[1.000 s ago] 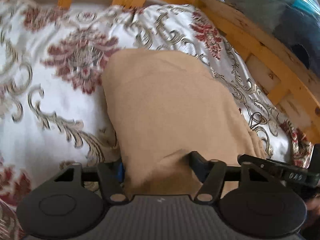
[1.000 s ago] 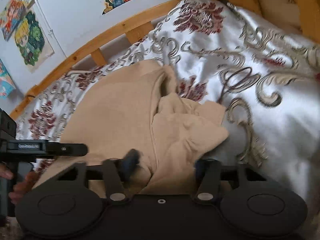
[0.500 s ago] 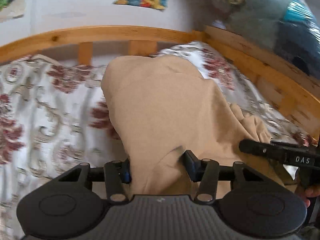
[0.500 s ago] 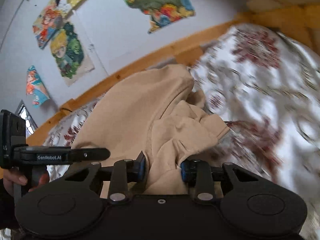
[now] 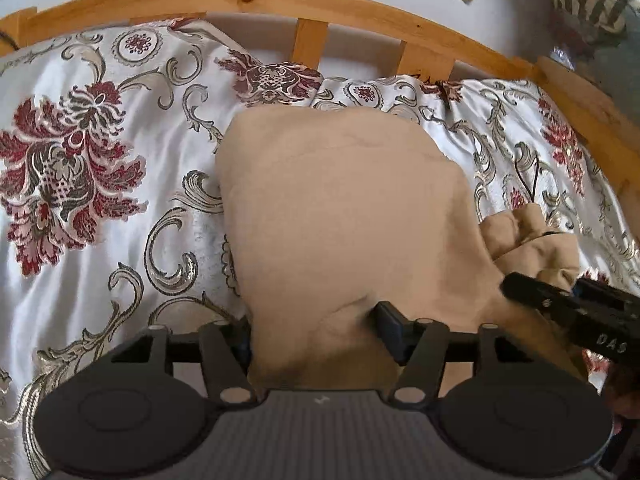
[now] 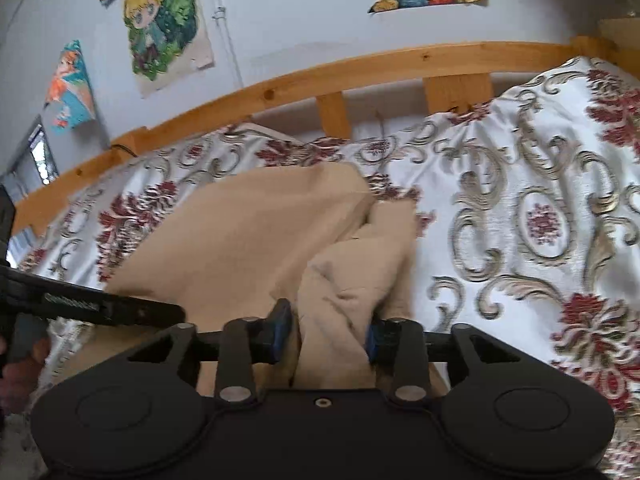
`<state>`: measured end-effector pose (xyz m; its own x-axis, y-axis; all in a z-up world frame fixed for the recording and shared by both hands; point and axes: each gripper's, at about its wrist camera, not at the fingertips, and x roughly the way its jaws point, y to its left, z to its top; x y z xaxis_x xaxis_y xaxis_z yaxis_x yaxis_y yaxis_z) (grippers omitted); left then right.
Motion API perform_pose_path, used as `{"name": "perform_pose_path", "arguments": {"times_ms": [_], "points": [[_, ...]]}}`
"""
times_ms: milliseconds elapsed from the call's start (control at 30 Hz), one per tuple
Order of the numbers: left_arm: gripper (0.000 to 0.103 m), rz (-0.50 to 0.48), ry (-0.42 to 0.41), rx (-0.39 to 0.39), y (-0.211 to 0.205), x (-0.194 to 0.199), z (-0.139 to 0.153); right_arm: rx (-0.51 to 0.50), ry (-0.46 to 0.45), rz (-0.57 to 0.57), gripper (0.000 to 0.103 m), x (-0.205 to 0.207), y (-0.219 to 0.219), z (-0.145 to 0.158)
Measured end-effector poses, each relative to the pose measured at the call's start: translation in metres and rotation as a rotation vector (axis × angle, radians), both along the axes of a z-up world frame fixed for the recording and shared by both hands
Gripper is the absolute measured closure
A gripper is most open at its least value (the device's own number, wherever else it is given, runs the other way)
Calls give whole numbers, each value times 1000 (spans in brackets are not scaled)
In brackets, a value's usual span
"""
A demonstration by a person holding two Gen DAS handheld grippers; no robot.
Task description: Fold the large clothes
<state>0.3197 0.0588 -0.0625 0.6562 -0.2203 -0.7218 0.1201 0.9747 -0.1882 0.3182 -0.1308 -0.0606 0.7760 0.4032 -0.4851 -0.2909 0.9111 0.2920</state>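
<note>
Tan garment point(image 5: 344, 216) of thick, soft, matte cloth, spread over a white bedspread point(image 5: 120, 184) patterned with dark red flowers and grey-gold scrolls; lay near the wooden bed rail point(image 5: 312, 8), far edge rounded and smooth, one faint crease across the upper part. Bunched into ribbed folds at the right side, beside the right gripper point(image 5: 560, 312) as seen from the left wrist camera. Left gripper point(image 5: 316, 332) clamped on the near edge of the cloth; jaws just widened, fabric filling the gap between the pads. Right gripper point(image 6: 328, 330) clamped on a thick gathered wad of the same cloth point(image 6: 348, 280); jaws likewise just widened, both blue pads pressed into the folds. Flat panel extended from the wad toward the rail, doubled over in layers. Colourful cartoon posters point(image 6: 164, 20) on the wall behind.
</note>
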Motion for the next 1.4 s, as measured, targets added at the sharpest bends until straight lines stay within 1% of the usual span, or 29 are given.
{"name": "perform_pose_path", "arguments": {"times_ms": [67,100,133,167,200,267,367,433,500,600,700,800,933,1033,1133,1233,1333,1400], "points": [[26,11,4,25,-6,-2,2,15,9,-18,50,-3,-9,-1],[23,13,8,31,-8,-2,2,24,9,-28,45,-6,-14,-1],[17,16,9,36,-10,-5,1,26,8,-36,43,-9,-17,0],[14,21,8,39,-11,-8,2,22,8,-46,37,-14,-21,-1],[13,29,4,42,-13,-10,2,18,8,-49,32,-18,-23,0],[5,48,-9,44,-14,-18,4,8,2,-52,27,-28,-28,1],[1,79,-35,39,-15,-29,9,-7,-23,-78,16,-45,-35,5],[1,89,-43,50,-17,-34,13,-10,-46,-96,14,-54,-37,11],[1,87,-50,66,-21,-41,17,-18,-69,-108,9,-63,-39,16],[1,61,-80,91,-26,-56,28,-24,-106,-125,4,-74,-38,27],[1,48,-134,106,-30,-77,44,-17,-156,-132,1,-91,-37,40],[1,45,-184,110,-33,-101,62,-29,-209,-136,1,-110,-34,53],[1,55,-255,85,-32,-137,87,-76,-277,-130,1,-143,-29,72],[1,87,-288,63,-27,-167,99,-93,-329,-146,1,-173,-29,83],[1,123,-315,67,-22,-196,102,-100,-364,-175,1,-205,-32,91],[1,140,-334,53,-16,-220,98,-109,-382,-214,1,-237,-33,94],[1,138,-342,66,-13,-241,91,-89,-364,-256,1,-264,-37,92],[1,137,-342,73,-11,-252,84,-65,-321,-276,1,-277,-38,89]]}}
